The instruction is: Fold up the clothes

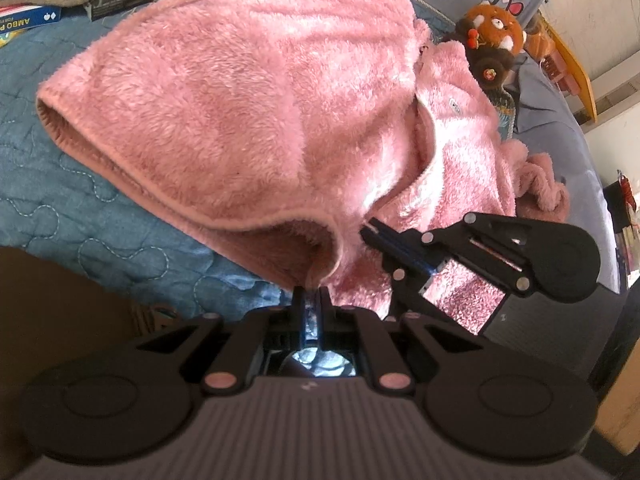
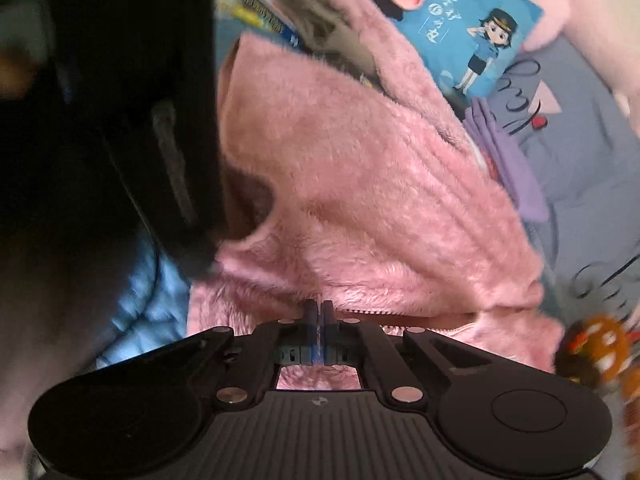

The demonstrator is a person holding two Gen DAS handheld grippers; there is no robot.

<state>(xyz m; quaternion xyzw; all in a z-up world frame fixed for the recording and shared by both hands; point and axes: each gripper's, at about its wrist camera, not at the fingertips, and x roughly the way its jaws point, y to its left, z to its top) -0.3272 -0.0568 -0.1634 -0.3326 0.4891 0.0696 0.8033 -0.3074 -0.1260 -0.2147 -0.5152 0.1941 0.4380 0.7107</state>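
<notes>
Pink fleece garment (image 1: 248,112) spread on blue quilt (image 1: 80,208), long axis running near-left to far-right. Left gripper (image 1: 311,294) clamped on near hem corner. Right gripper (image 2: 319,307) pinched shut on zipper edge, just right of left one. 2 grips side by side.
</notes>
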